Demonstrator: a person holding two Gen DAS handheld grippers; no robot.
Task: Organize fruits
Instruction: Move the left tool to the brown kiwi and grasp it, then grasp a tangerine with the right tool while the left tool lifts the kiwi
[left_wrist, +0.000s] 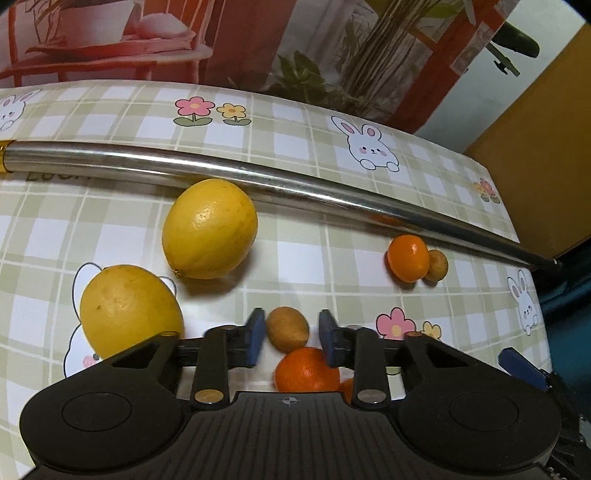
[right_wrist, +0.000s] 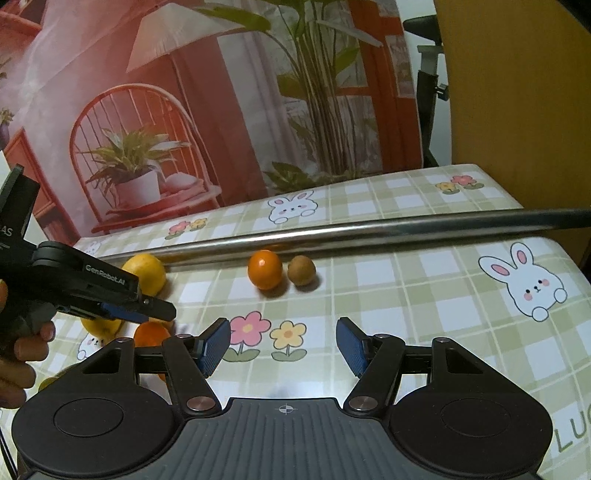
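The left gripper (left_wrist: 291, 341) stands partly open around a small brown fruit (left_wrist: 287, 328), pads not touching it. An orange (left_wrist: 306, 370) lies just below. Two lemons (left_wrist: 209, 228) rest left of it, near the metal rod (left_wrist: 258, 177). The right gripper (right_wrist: 283, 345) is wide open, empty, above the surface (right_wrist: 424, 295).

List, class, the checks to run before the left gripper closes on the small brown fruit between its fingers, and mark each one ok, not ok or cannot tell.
1. Left gripper open: ok.
2. Small brown fruit sits between the fingers: ok.
3. Fingers clear of the orange fruit just behind it: cannot tell, they overlap in the left wrist view.
4. Nearest lemon outside the fingers: ok.
5. Right gripper open, holding nothing: ok.
6. Metal rod away from the grasp: ok.
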